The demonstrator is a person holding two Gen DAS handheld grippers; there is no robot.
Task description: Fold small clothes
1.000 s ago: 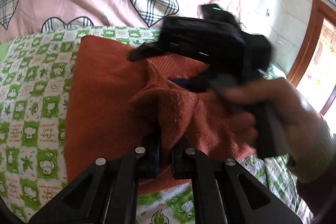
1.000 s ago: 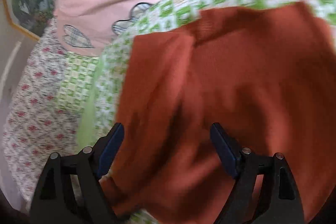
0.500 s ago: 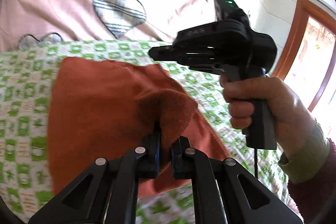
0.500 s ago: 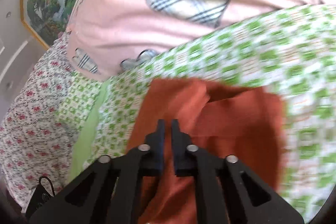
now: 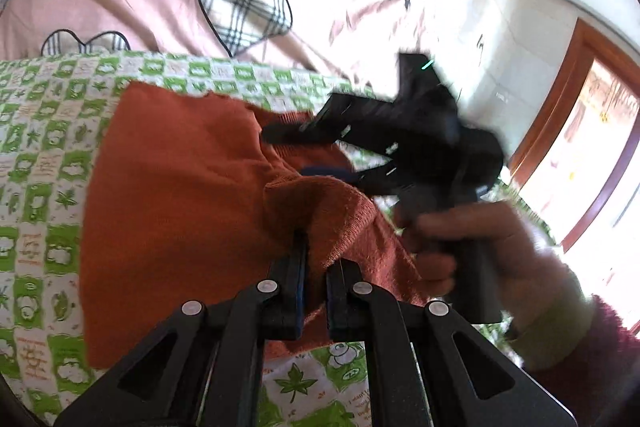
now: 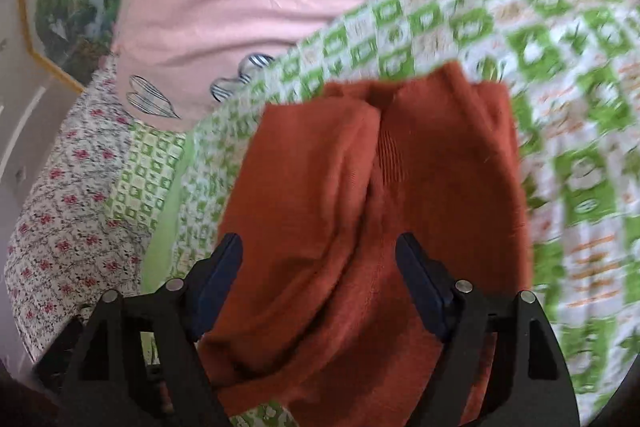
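One rust sweater on bedspread

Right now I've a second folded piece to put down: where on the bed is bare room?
The green checked quilt right of the rust-orange knit sweater is bare, as is the strip before the pink heart-print cover. Crowded: the sweater's near edge, where the left gripper pinches it beside the open right gripper.

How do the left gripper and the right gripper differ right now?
The left gripper is shut, pinching a fold of the rust-orange sweater; the right gripper is open, its jaws just reopened, gripping nothing. The left lifts its fold; the right only hangs over the sweater. Both are black with blue pads.
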